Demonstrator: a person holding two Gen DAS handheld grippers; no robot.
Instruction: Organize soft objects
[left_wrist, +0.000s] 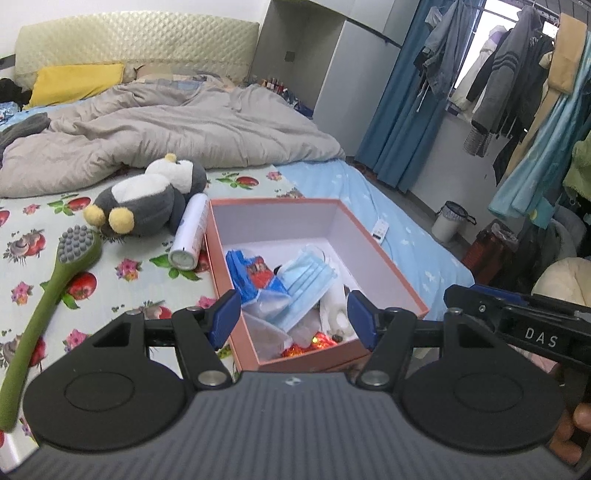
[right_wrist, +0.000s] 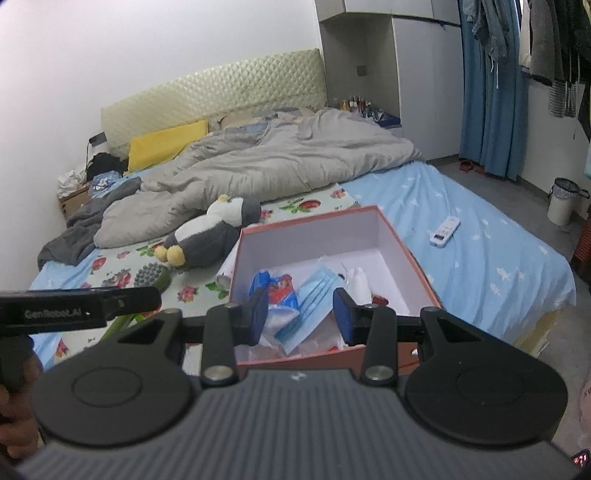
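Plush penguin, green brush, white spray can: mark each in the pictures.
plush penguin (left_wrist: 147, 201), left wrist view, on its grey body.
green brush (left_wrist: 55, 291), left wrist view, on its handle.
white spray can (left_wrist: 190, 230), left wrist view, on its side.

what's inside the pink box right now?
Inside the pink box: a blue face mask, a blue-and-red packet, a white item, clear plastic and something red near the front. Whatever lies under the mask is covered.

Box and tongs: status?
Left tongs open, empty. Right tongs open, empty. Box holds face mask; plush penguin outside. White bottle touching box.
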